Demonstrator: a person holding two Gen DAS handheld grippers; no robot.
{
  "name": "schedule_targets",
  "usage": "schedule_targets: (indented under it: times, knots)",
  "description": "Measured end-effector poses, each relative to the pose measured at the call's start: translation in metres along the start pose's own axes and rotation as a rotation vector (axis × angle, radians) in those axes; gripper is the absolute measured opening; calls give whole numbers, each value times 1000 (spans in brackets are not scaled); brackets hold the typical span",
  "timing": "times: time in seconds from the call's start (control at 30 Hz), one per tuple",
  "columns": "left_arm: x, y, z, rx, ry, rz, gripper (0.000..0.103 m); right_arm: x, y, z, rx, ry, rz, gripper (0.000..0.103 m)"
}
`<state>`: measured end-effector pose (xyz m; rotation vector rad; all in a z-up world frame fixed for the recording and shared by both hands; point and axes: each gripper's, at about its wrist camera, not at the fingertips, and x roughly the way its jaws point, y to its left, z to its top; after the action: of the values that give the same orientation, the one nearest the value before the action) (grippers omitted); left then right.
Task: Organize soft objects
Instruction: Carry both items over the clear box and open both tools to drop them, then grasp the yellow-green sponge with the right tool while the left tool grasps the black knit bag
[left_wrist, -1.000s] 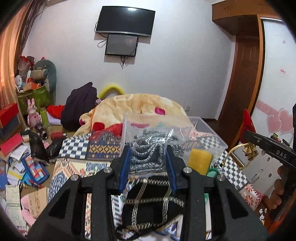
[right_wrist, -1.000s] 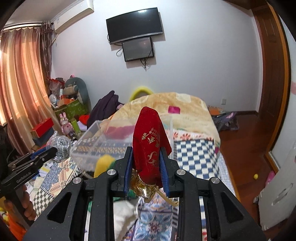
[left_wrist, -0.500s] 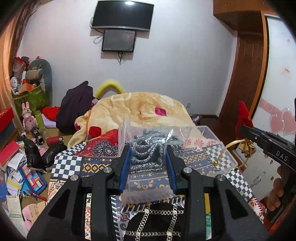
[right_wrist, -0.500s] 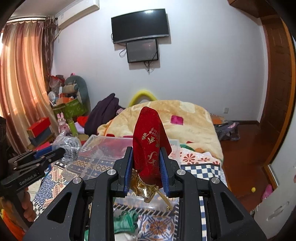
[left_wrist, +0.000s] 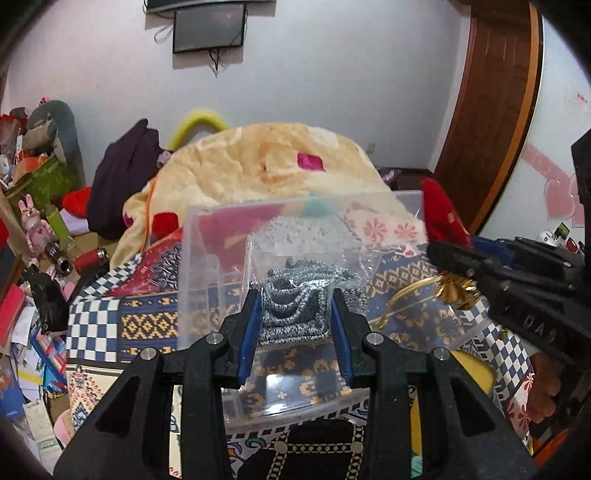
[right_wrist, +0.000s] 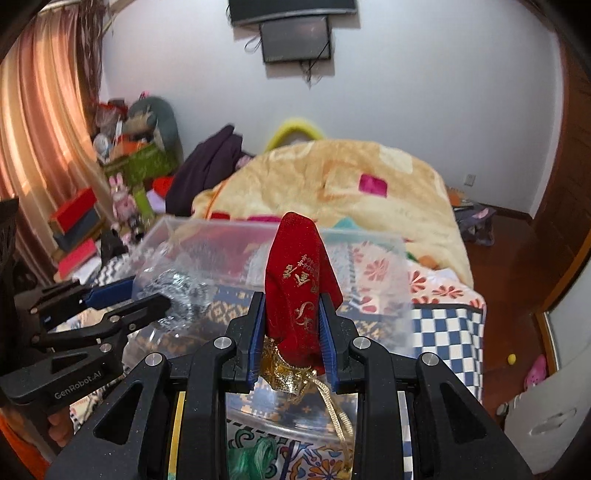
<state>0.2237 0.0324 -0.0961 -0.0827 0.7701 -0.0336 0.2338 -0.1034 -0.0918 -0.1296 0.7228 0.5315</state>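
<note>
Left gripper: clamped on a clear plastic bag holding a grey knitted item. Bag held above the open top of a clear plastic bin, near its left half.

Right gripper: clamped on a red velvet pouch with gold lettering, upright between the blue pads. Gold tassel cord hanging from the pouch's lower end. Pouch held over the near edge of the same bin, to the right of the bag.

Bin: standing on a bed covered with a patterned patchwork cloth. Bin interior: cloth pattern visible through floor and walls; contents otherwise not discernible.

Beside the bin, on the cloth: a yellow item to the right, a black fabric piece with chain pattern in front, a green tufted item near the front edge.

Behind the bin: a cream blanket heaped on the bed.
</note>
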Motion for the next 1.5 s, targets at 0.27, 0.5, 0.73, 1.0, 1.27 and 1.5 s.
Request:
schedule_targets:
  times: [0.27,0.5,0.73,1.0,1.27,1.5]
  knots:
    - [6,-1,-1,-2,27,8,43,15,-6,0,-2,97,12,28]
    - [-14,-3,2,9,-25,6,57,-5,-8,1,-23,56,-8,38]
    - [-57,-3,2,21,-133,20,70,-36,-1,4,-50,-42,-34,66]
    - [-99,7,-19,5,-229,36,88,-69,1,-9,-22,-124,0,66]
    - [-102,8,-62,14,-210,39,91,-84,14,-40,-15,-167,24,66]
    - [-90,3,-91,25,-169,24,91,-65,18,-63,29,-105,51,66]
